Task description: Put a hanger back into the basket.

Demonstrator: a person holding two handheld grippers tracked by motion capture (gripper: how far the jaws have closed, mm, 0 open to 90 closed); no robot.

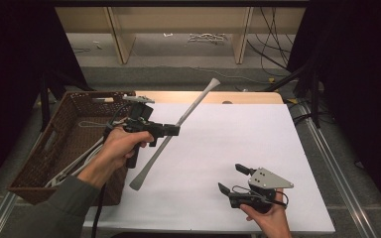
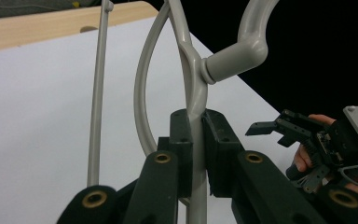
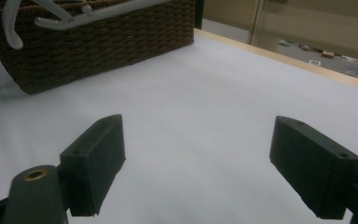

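Observation:
A pale grey plastic clothes hanger (image 1: pixel 196 104) hangs edge-on and slanted above the white table (image 1: pixel 238 144), from near the front left up toward the far edge. My left gripper (image 1: pixel 176 130) is shut on it about halfway along. In the left gripper view the jaws of the left gripper (image 2: pixel 196 154) clamp the hanger (image 2: pixel 193 70) just below its hook (image 2: pixel 247 44). My right gripper (image 1: pixel 229 177) is low at the front right, open with nothing between its jaws. The right gripper view looks between the spread jaws of the right gripper (image 3: pixel 198 158) at bare table.
A brown wicker basket (image 1: pixel 34 153) stands at the table's left edge with more grey hangers (image 1: pixel 72 166) in it. The same basket (image 3: pixel 102 51) is far left in the right gripper view. A wooden strip (image 1: pixel 248 97) runs along the far edge.

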